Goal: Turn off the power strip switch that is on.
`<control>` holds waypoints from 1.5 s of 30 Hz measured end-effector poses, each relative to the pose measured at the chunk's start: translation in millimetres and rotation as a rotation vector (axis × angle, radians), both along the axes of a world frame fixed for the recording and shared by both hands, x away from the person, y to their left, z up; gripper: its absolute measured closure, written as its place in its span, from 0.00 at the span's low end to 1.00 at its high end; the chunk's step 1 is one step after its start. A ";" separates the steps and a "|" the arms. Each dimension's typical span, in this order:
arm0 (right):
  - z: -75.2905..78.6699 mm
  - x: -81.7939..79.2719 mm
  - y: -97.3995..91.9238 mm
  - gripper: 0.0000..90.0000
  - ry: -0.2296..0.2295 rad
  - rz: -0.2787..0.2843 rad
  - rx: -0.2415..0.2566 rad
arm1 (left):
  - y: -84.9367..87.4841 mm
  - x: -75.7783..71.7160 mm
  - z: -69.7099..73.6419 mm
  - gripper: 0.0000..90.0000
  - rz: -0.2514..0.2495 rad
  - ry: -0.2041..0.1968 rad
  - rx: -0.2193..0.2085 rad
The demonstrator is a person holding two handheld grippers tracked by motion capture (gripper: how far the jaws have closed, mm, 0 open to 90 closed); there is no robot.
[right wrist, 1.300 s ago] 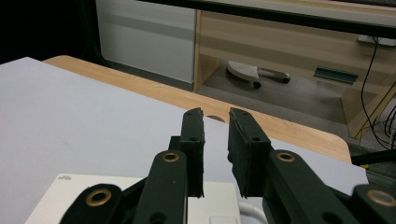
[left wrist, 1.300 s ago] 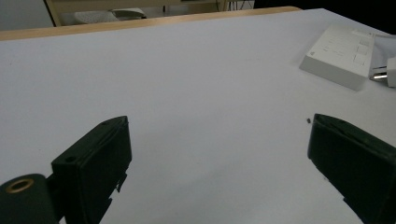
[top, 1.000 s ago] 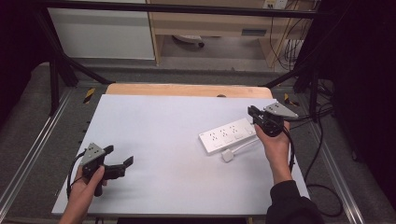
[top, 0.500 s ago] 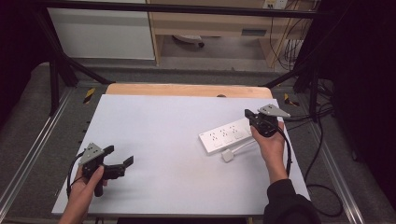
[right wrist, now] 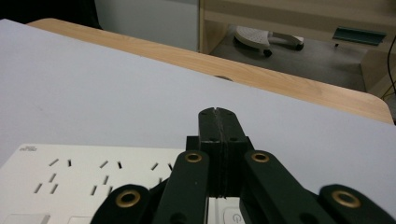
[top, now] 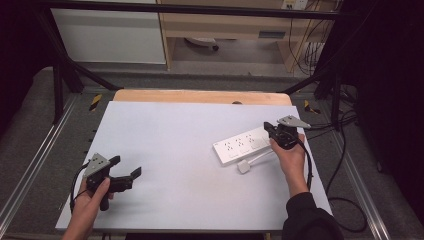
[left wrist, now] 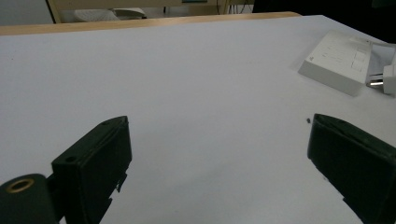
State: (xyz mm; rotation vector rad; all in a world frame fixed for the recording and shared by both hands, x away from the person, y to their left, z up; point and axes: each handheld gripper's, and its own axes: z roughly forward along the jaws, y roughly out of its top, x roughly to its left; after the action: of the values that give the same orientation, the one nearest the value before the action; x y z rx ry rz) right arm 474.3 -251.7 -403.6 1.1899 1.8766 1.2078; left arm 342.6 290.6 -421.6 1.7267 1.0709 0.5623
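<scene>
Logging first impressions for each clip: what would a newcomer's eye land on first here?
Probably the white power strip at the right of the pale table, with the right gripper, jaws shut, poised over its end by the power button. Next, the left gripper, jaws wide open, held at the near left corner.

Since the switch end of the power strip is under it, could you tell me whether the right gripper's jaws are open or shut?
Shut. In the right gripper view the right gripper shows both black jaws pressed together with nothing between them, above the power strip.
</scene>
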 end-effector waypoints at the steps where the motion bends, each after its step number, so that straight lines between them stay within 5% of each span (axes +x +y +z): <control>1: -0.8 -0.1 -0.7 1.00 0.006 -0.002 0.005 | 0.2 -0.2 0.2 0.07 0.000 -0.002 0.004; 25: -17.6 2.0 -9.8 1.00 0.071 -0.027 -0.012 | 1.4 -1.6 1.0 0.07 0.003 -0.006 0.004; 45: -29.5 -10.7 8.2 1.00 0.147 0.051 -0.067 | 1.9 -3.4 3.0 0.07 0.001 -0.020 0.005</control>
State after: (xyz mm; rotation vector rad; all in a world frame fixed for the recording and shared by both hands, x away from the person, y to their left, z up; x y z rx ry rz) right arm 463.5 -243.6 -433.2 1.2302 2.0496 1.1006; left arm 339.2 292.5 -418.6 1.7218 1.0579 0.5823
